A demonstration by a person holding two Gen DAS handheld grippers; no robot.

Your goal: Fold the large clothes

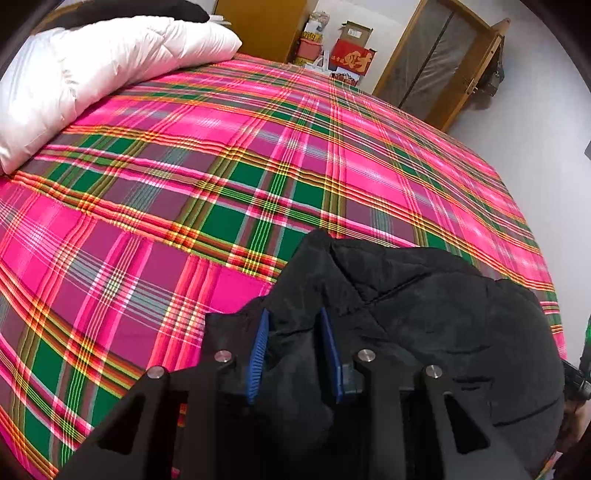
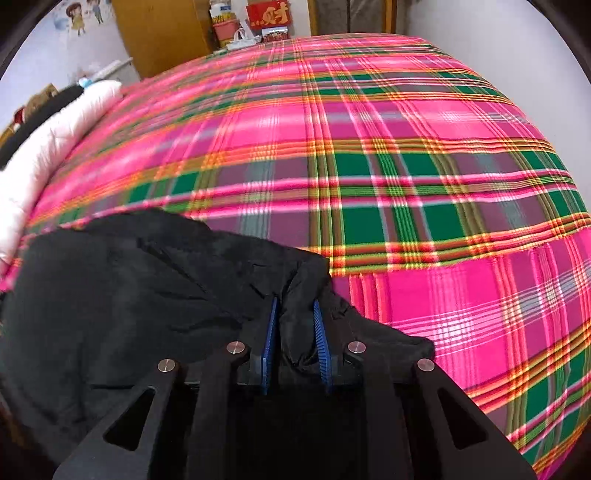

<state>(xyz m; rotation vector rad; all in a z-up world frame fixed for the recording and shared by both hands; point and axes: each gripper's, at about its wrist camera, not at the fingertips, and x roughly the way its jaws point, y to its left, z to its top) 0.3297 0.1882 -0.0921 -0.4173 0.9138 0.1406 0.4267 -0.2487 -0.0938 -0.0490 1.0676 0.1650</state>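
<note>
Black padded jacket (image 1: 424, 314) bunches unfolded before you; left gripper (image 1: 295, 350) and right gripper (image 2: 295, 343) both pinch its fabric, folding barely begun.

Left tongs (image 1: 293, 325): matte black angular frame, triangular cut-outs, four round silver pins, two ribbed blue pads (image 1: 258, 350) on the inner finger faces. Right tongs (image 2: 295, 314): same black build, silver pins, blue ribbed pads (image 2: 271, 332)

1. Black jacket (image 2: 122, 280): matt quilted cloth, creased.
2. Bed sheet (image 1: 258, 155): woven plaid cloth, slight sheen.
3. Duvet (image 1: 92, 70): white, smooth, satiny.
4. Hand-held gripper pads (image 2: 320, 339): ribbed blue plastic; frames matt black, metal pins.
5. Wardrobe (image 1: 258, 26): smooth wood.
</note>
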